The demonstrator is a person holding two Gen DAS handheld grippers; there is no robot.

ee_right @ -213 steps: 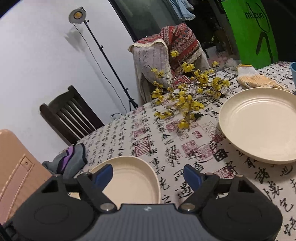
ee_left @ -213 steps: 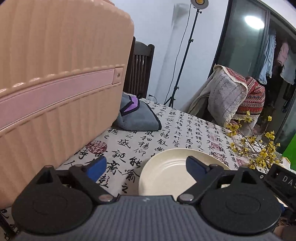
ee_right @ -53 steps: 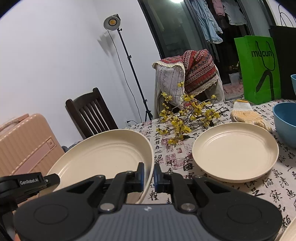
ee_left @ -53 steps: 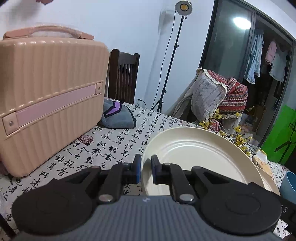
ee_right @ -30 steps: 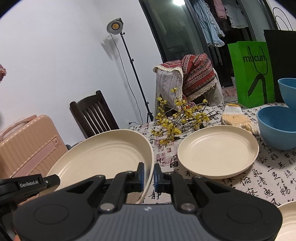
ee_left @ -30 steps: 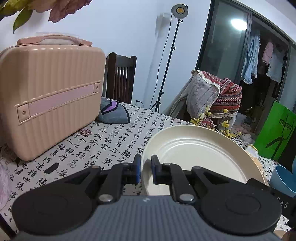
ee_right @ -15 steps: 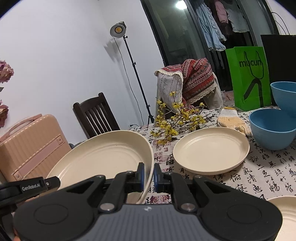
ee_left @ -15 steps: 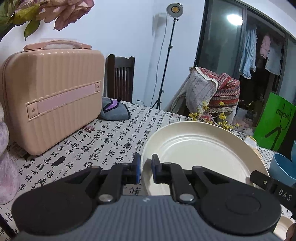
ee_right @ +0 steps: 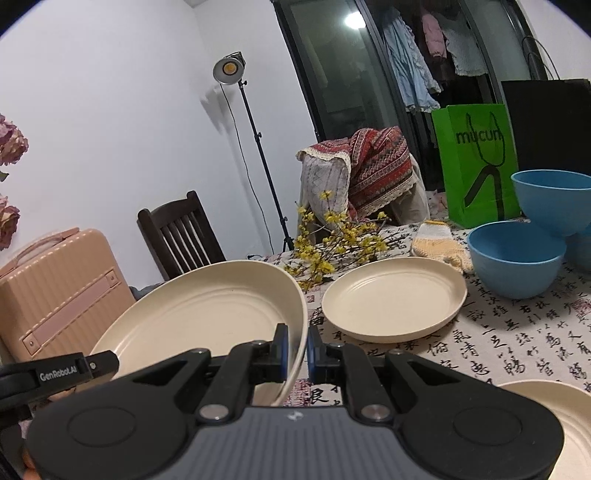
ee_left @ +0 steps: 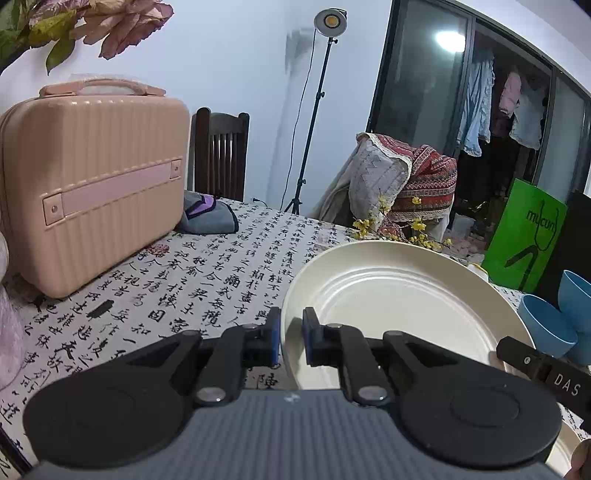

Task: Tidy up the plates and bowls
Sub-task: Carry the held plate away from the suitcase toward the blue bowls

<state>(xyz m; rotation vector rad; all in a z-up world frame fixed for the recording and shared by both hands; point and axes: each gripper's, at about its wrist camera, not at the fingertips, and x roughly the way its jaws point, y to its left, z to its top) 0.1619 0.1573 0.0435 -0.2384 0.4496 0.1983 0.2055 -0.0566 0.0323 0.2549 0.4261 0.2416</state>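
**Cream plate held in the air by both grippers, one on each side of its rim**

Much is cut off. In the right wrist view a third cream plate [ee_right: 565, 417] at the near right is sliced by the picture's edge and partly hidden behind the gripper body. The farthest blue bowl [ee_right: 554, 201] is clipped at the right edge, and what it rests on cannot be made out. In the left wrist view the held plate hides most of the table beyond it, so the yellow-flowered branch [ee_left: 406, 229] shows only as a few sprigs above the rim. The pink blooms [ee_left: 110, 22] at the top left are cut off, with no vase in view.

The left gripper [ee_left: 291, 339] is clamped on the left rim of the large cream plate [ee_left: 391, 306], its blue pads pressed to either face of the edge. The right gripper [ee_right: 294, 349] is clamped on the same plate's right rim. The plate is lifted clear of the calligraphy tablecloth [ee_left: 207, 280] and tilted, and it holds nothing.

To its right a second cream plate [ee_right: 391, 299] lies flat on the cloth, empty. Just beyond that plate's right edge stands an empty blue bowl [ee_right: 515, 258], with a knitted glove [ee_right: 439, 240] close by. At the far left stands a pink hard case [ee_left: 92, 184], and beside it lies a grey pouch [ee_left: 207, 218].
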